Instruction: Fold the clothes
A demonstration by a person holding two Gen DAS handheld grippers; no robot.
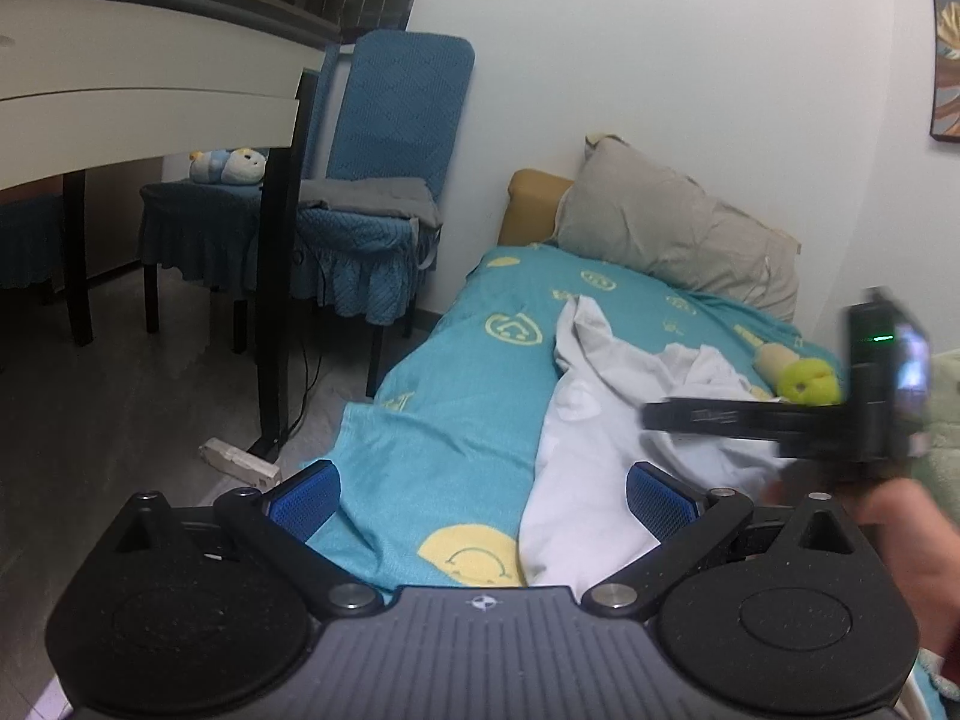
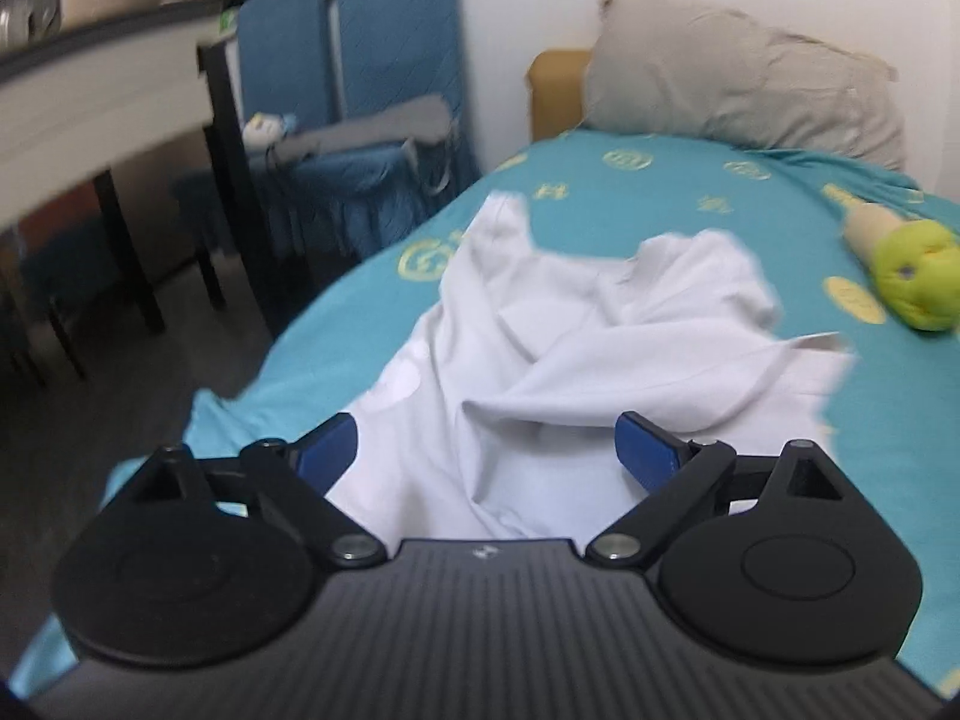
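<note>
White shirt (image 2: 540, 348) crumpled on the teal bedspread (image 1: 444, 372), both hand-held grippers released

Left hand-held gripper (image 1: 480, 495) hovers with blue pads spread over the shirt's edge and bedspread; right hand-held gripper (image 2: 489, 450) hangs over the shirt with jaws wide, nothing pinched. A green plush toy (image 2: 912, 276) lies just beside the shirt, a beige pillow (image 2: 738, 78) at the bed's head

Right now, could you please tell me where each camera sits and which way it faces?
Left wrist: on the left tool, angled down along the bed toward the pillow; shows its own open blue pads, plus the right tool and a hand.
Right wrist: on the right tool, above the white shirt, facing the pillow; shows only its own open pads.
Shared: bed, shirt, pillow, green toy, blue chair.
</note>
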